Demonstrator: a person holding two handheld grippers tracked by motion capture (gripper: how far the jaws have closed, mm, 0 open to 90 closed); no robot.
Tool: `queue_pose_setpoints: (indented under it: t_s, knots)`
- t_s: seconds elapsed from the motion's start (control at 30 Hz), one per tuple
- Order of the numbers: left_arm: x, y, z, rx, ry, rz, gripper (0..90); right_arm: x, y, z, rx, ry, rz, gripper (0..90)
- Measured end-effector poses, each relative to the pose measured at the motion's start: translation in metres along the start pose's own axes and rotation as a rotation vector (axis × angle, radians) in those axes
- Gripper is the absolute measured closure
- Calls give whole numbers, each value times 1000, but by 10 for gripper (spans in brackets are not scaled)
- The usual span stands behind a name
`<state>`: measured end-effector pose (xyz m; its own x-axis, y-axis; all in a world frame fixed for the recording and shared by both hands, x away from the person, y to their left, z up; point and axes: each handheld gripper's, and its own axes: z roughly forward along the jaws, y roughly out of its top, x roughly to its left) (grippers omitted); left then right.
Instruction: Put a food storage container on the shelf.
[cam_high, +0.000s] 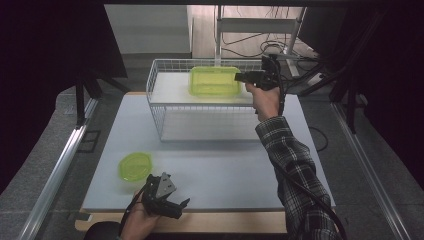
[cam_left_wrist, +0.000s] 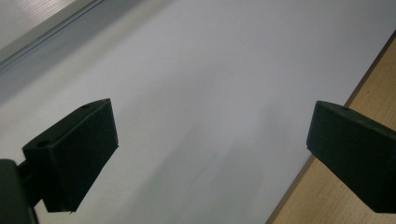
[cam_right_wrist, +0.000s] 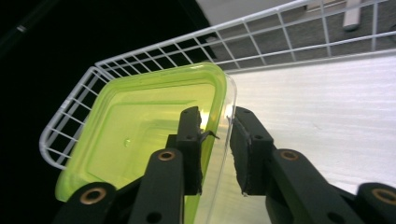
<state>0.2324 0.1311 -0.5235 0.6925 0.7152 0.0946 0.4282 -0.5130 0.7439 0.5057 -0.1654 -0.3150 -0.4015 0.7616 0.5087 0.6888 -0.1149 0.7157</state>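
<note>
A translucent green rectangular container (cam_high: 214, 81) (cam_right_wrist: 140, 126) lies inside a white wire basket (cam_high: 200, 61) (cam_right_wrist: 70, 116) at the back of the table. My right gripper (cam_high: 240, 76) (cam_right_wrist: 217, 114) is at the container's right end and straddles its side wall, one jaw inside and one outside. A small gap shows at the pads, so it is open around the wall. My left gripper (cam_high: 181, 207) (cam_left_wrist: 212, 126) rests open at the front left, over the white board, with nothing between its jaws. A round green lid (cam_high: 135, 166) lies just beyond it.
The white board (cam_high: 225, 165) (cam_left_wrist: 187, 70) covers the table, with a wooden strip (cam_high: 225, 222) (cam_left_wrist: 373, 70) along its front edge. The basket's wire walls rise around the container. A metal rail (cam_high: 60, 170) runs along the left, and cables and a stand lie behind the basket.
</note>
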Motion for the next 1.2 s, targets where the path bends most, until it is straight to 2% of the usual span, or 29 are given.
queue_pose_setpoints:
  t_s: [0.2, 0.3, 0.37, 0.5, 0.6, 0.73, 0.83, 0.9, 1.07, 1.2]
  knots:
    - [0, 0, 0, 3, 0, 1, 17, -2, 1, 6, 10, -27, -35, 688]
    - [0, 0, 1, 3, -1, 2, 17, -2, 1, 9, 16, -40, -64, 633]
    - [0, 0, 1, 4, -1, 3, 17, 0, 2, 9, 17, -72, -96, 596]
    - [-1, 0, 1, 3, -1, 4, 17, 2, 4, 10, 19, -103, -127, 536]
    - [0, 0, 0, -1, -5, 1, 17, 2, 5, 7, 18, -84, -132, 490]
    - [0, 0, -2, -23, -30, -7, 17, 4, 4, 1, 33, -40, -154, 424]
    - [0, 1, -3, -34, -40, -13, 16, 6, 2, -3, 40, -26, -175, 383]
    - [1, 1, -3, -34, -36, -13, 16, 7, -1, -7, 43, -5, -188, 353]
    - [3, 0, -3, -53, -24, -12, 23, 13, -8, -16, 47, 7, -243, 281]
    - [6, -1, -4, -70, -22, -30, 26, 17, -13, -22, 46, 35, -271, 239]
